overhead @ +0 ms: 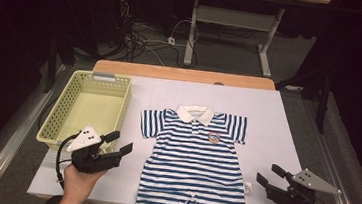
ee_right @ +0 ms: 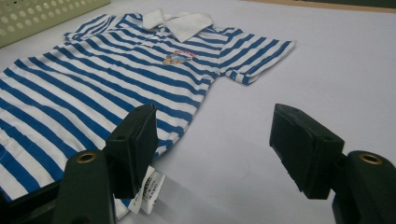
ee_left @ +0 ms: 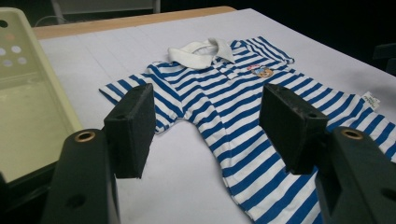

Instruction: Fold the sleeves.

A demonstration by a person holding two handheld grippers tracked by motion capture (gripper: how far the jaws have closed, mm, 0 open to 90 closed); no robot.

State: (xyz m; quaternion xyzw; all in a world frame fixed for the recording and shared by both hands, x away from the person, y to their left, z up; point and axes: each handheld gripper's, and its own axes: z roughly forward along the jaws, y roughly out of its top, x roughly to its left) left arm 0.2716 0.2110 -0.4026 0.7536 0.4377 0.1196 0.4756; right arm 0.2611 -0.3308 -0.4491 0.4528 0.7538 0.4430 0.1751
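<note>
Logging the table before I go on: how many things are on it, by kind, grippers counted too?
Striped romper: 1
Yellow basket: 1
Grippers: 2, left gripper and right gripper, both open, holding nothing
Total: 4

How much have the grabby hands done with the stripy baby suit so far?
Done: the blue-and-white striped baby romper lies spread flat on the white table cover. In hand: nothing yet; the left gripper and right gripper are open beside it, apart from the cloth. Left: probably everything, perhaps folding it and putting it in the empty pale yellow plastic basket.
</note>
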